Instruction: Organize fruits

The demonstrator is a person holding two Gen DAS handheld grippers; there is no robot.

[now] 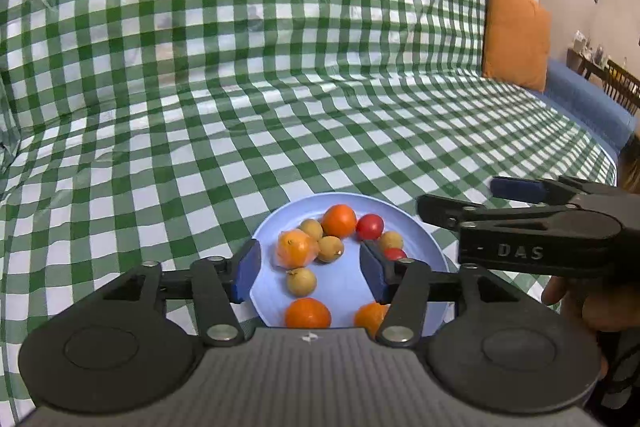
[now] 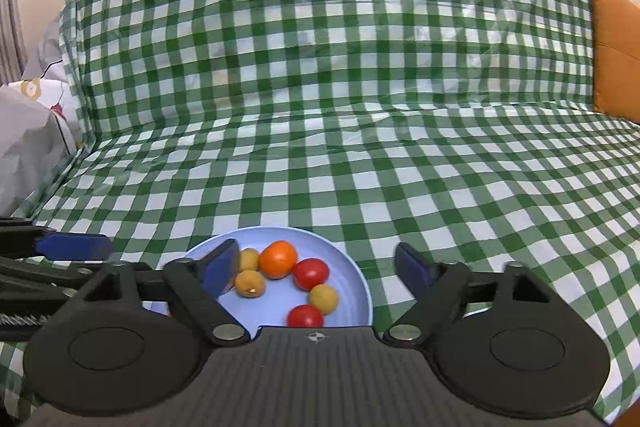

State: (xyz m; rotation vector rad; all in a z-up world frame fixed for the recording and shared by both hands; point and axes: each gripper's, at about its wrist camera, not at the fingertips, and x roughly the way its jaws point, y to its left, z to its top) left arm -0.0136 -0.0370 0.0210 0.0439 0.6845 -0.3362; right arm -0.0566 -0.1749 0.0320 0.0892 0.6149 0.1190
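Left tool point(image 1: 310, 269): low in the left wrist view, jaws parted about halfway over the near part of the plate, pads pressing on nothing; a wrapped orange fruit and small tan fruits sit in the gap.
Right tool point(image 2: 318, 269): low in the right wrist view, spread wide, gripping nothing; left pad over the plate's left part, right pad off the rim, over the cloth.
Right tool, seen from the left: black, reaching in from the right edge, marked "DAS", a hand point(image 1: 592, 301) showing beneath it.
Plate point(image 1: 424, 227): pale blue, round, bottom centre of both views, lying on the checked cloth.
Orange fruits: one at the plate's far side point(image 1: 339, 221), one in clear wrap point(image 1: 295, 247), two more at the near edge, partly hidden by the tool body.
Red tomatoes: one beside the far orange point(image 1: 369, 226), a second peeking past the right pad point(image 1: 395, 253).
Small tan fruits: scattered between them, one alone near the plate's middle point(image 1: 301, 281).
Checked cloth point(image 1: 200, 107): green and white, draped over a sofa seat and up its backrest.
Orange cushion point(image 1: 516, 31): upper right, against the backrest.
Grey bag point(image 2: 28, 143): far left of the right wrist view.
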